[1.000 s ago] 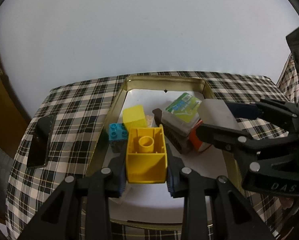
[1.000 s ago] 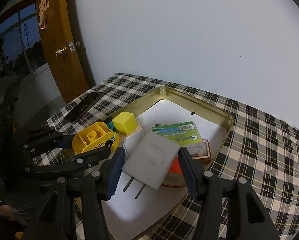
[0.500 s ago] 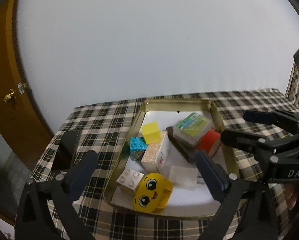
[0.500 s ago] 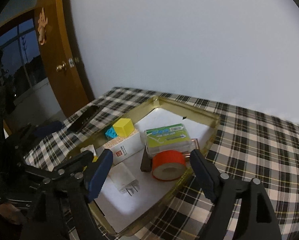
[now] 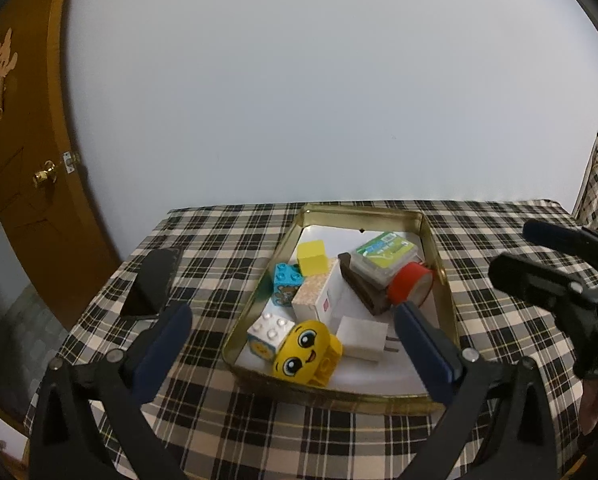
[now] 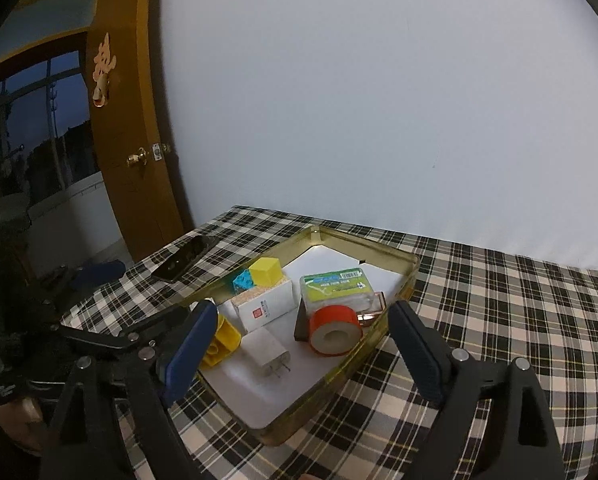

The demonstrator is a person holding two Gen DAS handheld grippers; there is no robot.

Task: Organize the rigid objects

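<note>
Setting: checked tablecloth point(image 5: 227, 240) on a table against a plain white wall, brown door point(image 6: 139, 140) at the left.
Tray: gold metal tray point(image 5: 439, 252) near the table's far edge.
Tray's near end: yellow face block point(image 5: 305, 350), white studded block point(image 5: 269, 334), white charger point(image 5: 363, 338).
Tray's middle: white box point(image 5: 319, 296), blue block point(image 5: 285, 280), yellow cube point(image 5: 311, 258).
Tray's right side: green-labelled case point(image 5: 383, 256), orange tape roll point(image 5: 409, 286) touching the wall.
Left gripper point(image 5: 291, 344): jaws wide apart, empty, hovering before the tray.
Right gripper point(image 6: 299, 344): jaws wide apart, empty.
Table's left edge: black phone point(image 5: 151, 280).
</note>
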